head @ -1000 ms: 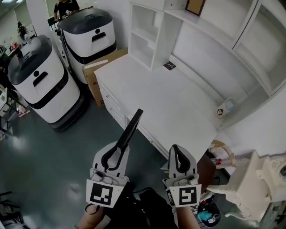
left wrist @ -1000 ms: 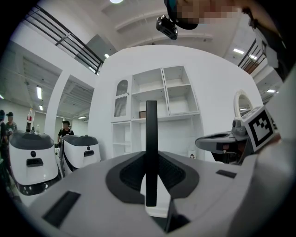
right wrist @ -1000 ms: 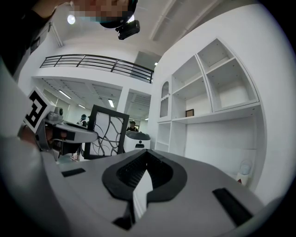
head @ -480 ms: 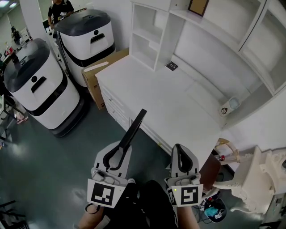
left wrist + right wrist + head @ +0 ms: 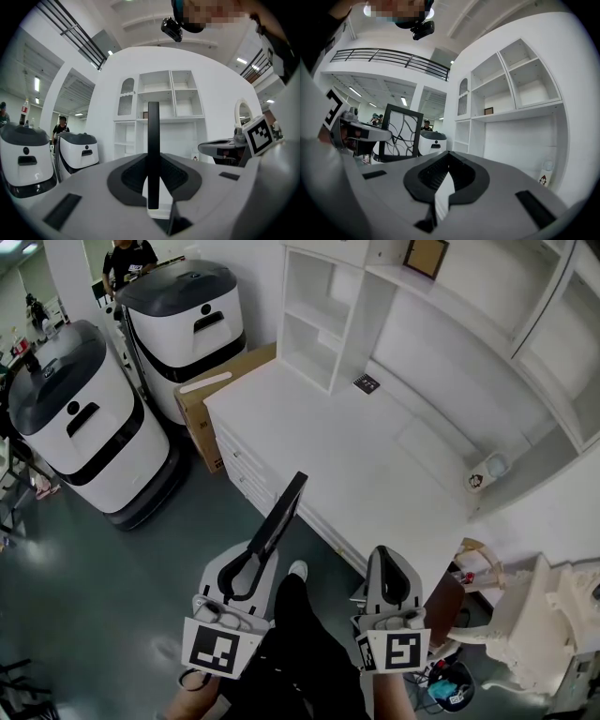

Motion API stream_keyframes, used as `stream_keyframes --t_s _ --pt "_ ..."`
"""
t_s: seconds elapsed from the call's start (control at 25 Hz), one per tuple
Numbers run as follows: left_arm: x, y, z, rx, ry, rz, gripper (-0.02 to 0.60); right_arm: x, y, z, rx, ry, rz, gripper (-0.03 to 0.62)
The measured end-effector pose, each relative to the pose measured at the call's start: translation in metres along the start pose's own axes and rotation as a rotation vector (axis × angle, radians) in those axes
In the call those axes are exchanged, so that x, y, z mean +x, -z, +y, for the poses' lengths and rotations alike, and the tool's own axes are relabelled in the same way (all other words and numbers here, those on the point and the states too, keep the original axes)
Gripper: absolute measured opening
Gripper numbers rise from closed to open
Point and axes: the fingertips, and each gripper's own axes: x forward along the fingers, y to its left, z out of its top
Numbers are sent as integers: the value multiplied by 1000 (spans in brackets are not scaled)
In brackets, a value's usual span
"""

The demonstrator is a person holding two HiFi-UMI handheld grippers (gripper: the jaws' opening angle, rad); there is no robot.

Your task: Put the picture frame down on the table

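Head view, looking steeply down. At lower left, the left gripper [image 5: 247, 566] has its jaws clamped on the lower edge of a thin black-rimmed picture frame [image 5: 281, 517]. The frame is held in the air, edge-on and tilted. Its top overlaps the near edge of a long white table [image 5: 356, 465] at the centre of the picture. At lower right, the right gripper [image 5: 386, 570] has its jaws drawn together with nothing between them.

Most of the tabletop is bare; a small black square [image 5: 366, 383] lies near the white shelving [image 5: 323, 324]. Two white-and-black rounded machines [image 5: 75, 418] and a cardboard box [image 5: 202, 395] stand at upper left, beside open grey floor [image 5: 112, 587].
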Motion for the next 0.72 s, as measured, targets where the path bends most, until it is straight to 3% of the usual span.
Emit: stream_keyframes --t_s 0.36,0.72 --pt "31 -2 29 20 -37 -7 67 51 -2 -2 -23 -50 -18 0" --pt "95 -5 60 26 -38 5 67 122 -3 -24 -22 -71 -20 0"
